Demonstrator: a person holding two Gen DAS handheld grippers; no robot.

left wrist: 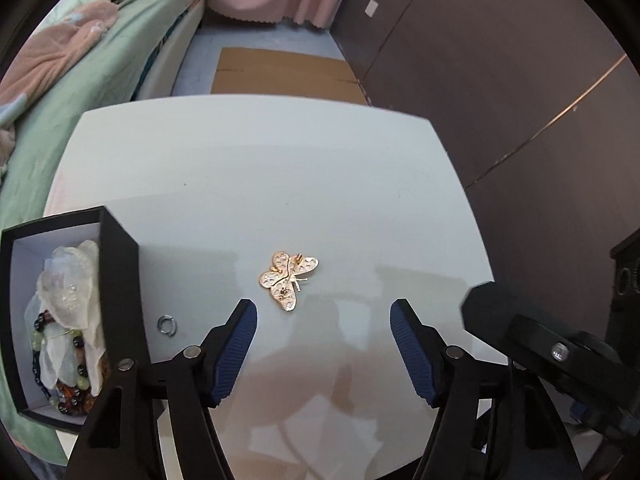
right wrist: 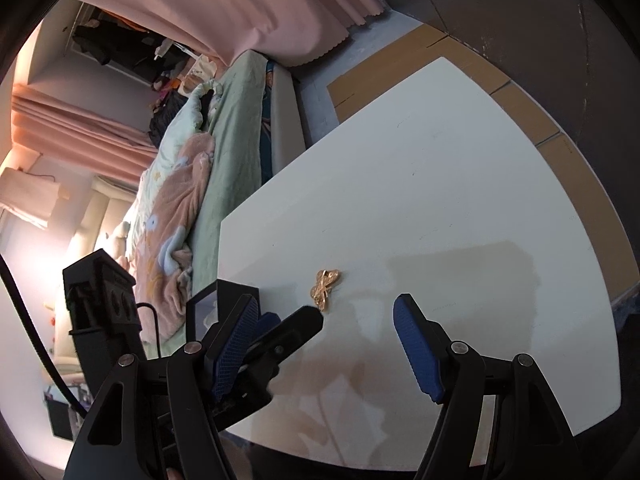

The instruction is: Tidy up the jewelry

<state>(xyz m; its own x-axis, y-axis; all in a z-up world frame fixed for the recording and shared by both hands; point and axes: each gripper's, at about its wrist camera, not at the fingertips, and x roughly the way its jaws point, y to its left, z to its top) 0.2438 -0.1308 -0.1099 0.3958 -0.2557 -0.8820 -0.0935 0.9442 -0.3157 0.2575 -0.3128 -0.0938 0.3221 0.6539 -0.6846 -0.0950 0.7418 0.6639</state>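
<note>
A gold butterfly brooch (left wrist: pixel 289 280) lies flat on the white table (left wrist: pixel 260 176), just beyond my left gripper (left wrist: pixel 324 309) and a little left of its middle. That gripper is open, with nothing between its blue pads. A small silver ring (left wrist: pixel 164 323) rests on the table next to an open black box (left wrist: pixel 120 280) at the left, which holds bead bracelets (left wrist: pixel 68 396) and clear bags (left wrist: pixel 72 284). In the right wrist view the brooch (right wrist: pixel 326 286) sits just ahead of my right gripper (right wrist: pixel 326 305), which is open and empty. A black finger of the left gripper (right wrist: pixel 300 326) crosses in from the left.
A bed with green sheets and a pink blanket (left wrist: pixel 80 72) runs along the table's left side. Flat cardboard (left wrist: pixel 280 76) lies on the floor beyond the far edge. A dark wall (left wrist: pixel 500 80) stands at the right. Pink curtains (right wrist: pixel 240 4) hang at the back.
</note>
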